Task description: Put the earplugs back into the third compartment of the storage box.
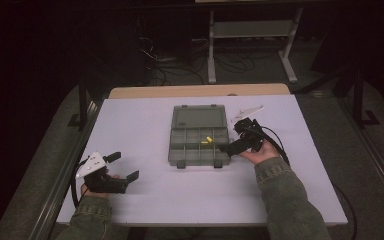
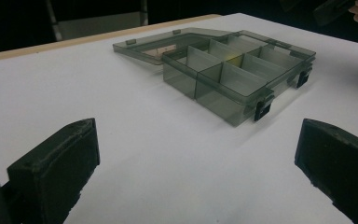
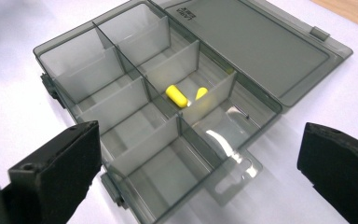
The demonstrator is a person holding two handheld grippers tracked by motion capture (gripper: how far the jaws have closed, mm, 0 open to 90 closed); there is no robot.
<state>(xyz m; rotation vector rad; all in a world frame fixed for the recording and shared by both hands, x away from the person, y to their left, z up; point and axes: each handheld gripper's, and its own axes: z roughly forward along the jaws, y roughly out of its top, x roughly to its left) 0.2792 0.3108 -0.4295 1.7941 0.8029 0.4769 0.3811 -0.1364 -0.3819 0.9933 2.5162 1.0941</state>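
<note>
White counter (image 1: 145, 125), grey compartment box (image 1: 198, 135) at its centre, lid flat open behind. Right claw (image 1: 228, 148) spread, empty, at box's right edge. Left claw (image 1: 125, 166) spread, empty, well apart near front-left. Two yellow capsules (image 3: 183, 95) in a middle compartment.

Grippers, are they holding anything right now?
No. The left gripper is open over bare table, away from the box. The right gripper is open beside the box, with nothing between its jaws.
</note>
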